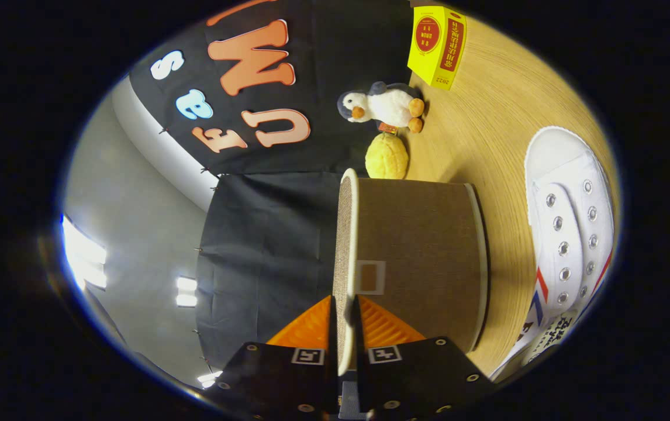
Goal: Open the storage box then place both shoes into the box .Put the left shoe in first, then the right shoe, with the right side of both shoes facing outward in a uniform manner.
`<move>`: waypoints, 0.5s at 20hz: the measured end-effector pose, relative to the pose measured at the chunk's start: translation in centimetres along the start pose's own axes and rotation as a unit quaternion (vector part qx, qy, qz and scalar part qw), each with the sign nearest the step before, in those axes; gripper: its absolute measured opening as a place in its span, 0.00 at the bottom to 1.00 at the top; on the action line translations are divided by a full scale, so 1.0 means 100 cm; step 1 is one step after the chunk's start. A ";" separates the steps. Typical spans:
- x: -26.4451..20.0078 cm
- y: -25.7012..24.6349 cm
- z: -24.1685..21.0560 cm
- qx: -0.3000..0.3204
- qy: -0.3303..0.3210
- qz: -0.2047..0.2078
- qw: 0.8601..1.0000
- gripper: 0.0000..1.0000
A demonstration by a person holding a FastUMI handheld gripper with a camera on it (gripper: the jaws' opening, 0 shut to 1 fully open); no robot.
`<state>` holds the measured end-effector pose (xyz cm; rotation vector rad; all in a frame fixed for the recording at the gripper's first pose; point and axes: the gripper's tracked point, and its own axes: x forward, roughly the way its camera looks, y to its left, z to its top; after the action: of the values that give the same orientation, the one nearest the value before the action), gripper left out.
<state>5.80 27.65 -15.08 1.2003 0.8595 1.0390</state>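
Observation:
The view is rolled sideways. The brown fabric storage box (422, 245) with white trim stands on the wooden table (487, 134), its small label window facing me. My gripper (345, 303) is shut on the box lid (344, 234), one finger on each side of the lid's white-edged rim. The lid lies flat against the box top, or nearly so. A white canvas shoe (569, 234) with metal eyelets and red and blue side stripes lies on the table beside the box, sole away from it.
Beyond the box, against the black cloth wall, sit a yellow bumpy ball-shaped toy (387, 156), a plush penguin (384, 107) and a yellow carton (437, 44). Bare tabletop lies between the box and the shoe.

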 end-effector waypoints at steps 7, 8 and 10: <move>0.020 0.071 -0.010 -0.098 -0.020 -0.021 0.995 0.00; 0.026 0.084 -0.013 -0.112 -0.023 -0.023 0.993 0.00; 0.042 0.110 -0.021 -0.136 -0.030 -0.026 0.990 0.01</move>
<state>3.29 32.85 -4.57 0.9692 0.6735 1.0351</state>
